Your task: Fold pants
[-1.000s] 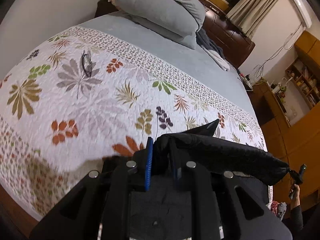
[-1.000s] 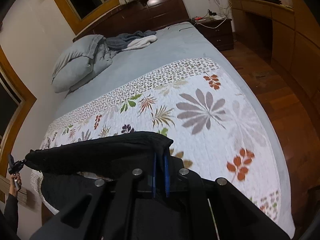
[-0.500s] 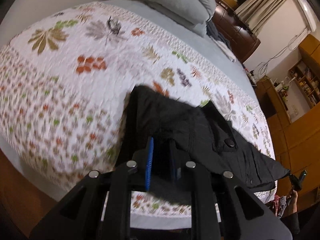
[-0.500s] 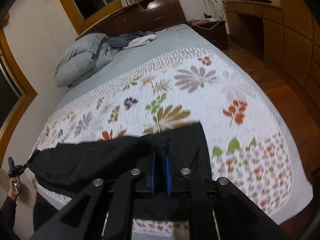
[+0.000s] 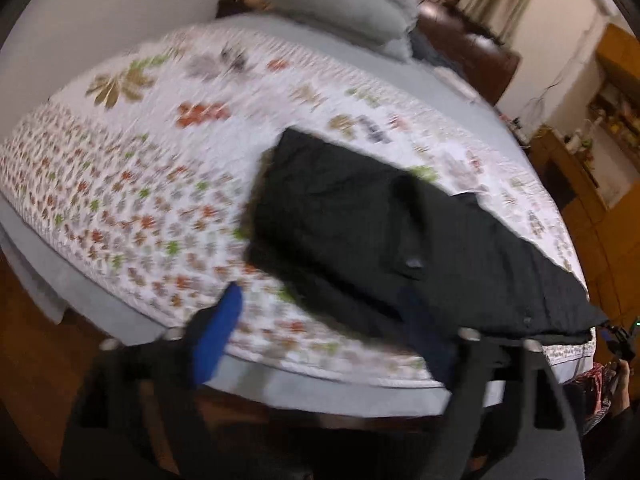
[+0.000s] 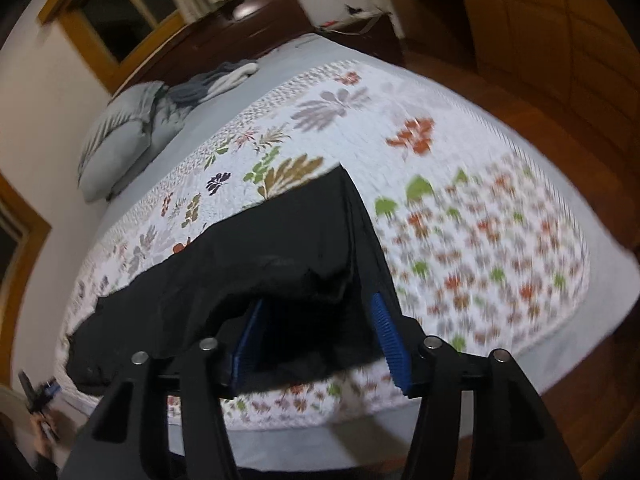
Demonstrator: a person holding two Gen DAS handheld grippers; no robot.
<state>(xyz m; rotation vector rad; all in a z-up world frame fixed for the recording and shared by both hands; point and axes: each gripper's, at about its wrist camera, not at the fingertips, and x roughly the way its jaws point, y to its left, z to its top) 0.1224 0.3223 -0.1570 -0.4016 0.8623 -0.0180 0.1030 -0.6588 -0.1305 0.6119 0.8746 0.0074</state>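
Note:
Black pants [image 5: 360, 224] lie spread across the near part of the floral quilt [image 5: 152, 168], reaching toward the bed's near edge. In the right wrist view the pants [image 6: 280, 240] lie flat with a bunched edge close to the fingers. My left gripper [image 5: 324, 332] is open, its blue pads wide apart, just off the pants' near edge, holding nothing. My right gripper [image 6: 320, 340] is open too, its pads on either side of the bunched waist edge, which rests loose between them. Both views are motion-blurred.
Grey pillows [image 6: 116, 140] and a heap of grey clothes [image 6: 216, 80] lie at the head of the bed by a dark wooden headboard [image 6: 240, 28]. Wooden floor [image 6: 560, 128] surrounds the bed. Wooden cabinets [image 5: 608, 184] stand along the wall.
Both grippers carried the pants down onto the quilt, then opened and let go. Both have drawn back toward the bed's near edge.

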